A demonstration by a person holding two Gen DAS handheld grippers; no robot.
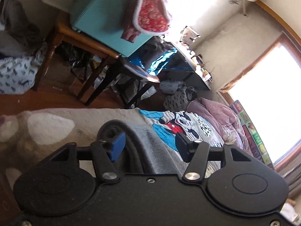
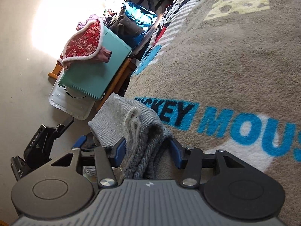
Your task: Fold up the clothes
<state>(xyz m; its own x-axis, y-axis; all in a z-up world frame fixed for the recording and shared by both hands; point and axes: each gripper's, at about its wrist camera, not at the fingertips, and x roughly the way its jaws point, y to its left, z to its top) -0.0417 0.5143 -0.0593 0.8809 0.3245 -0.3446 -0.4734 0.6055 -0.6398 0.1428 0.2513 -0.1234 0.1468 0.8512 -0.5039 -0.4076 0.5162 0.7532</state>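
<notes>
A folded grey knit garment [image 2: 139, 131] lies at the edge of the bed on a Mickey Mouse blanket [image 2: 225, 66]. My right gripper [image 2: 148, 150] is open, its blue pads on either side of the folded bundle with gaps showing. My left gripper [image 1: 150, 146] is open too, astride the garment's dark-edged grey fold [image 1: 135, 143]. The left gripper also shows in the right wrist view [image 2: 56, 131], at the garment's left end.
A wooden chair [image 1: 75, 37] beside the bed carries a teal box [image 1: 105, 15] and a red floral padded garment [image 1: 150, 13]. Piles of clothes [image 1: 178, 92], a dark desk [image 1: 188, 66] and a purple quilt [image 1: 216, 111] stand beyond.
</notes>
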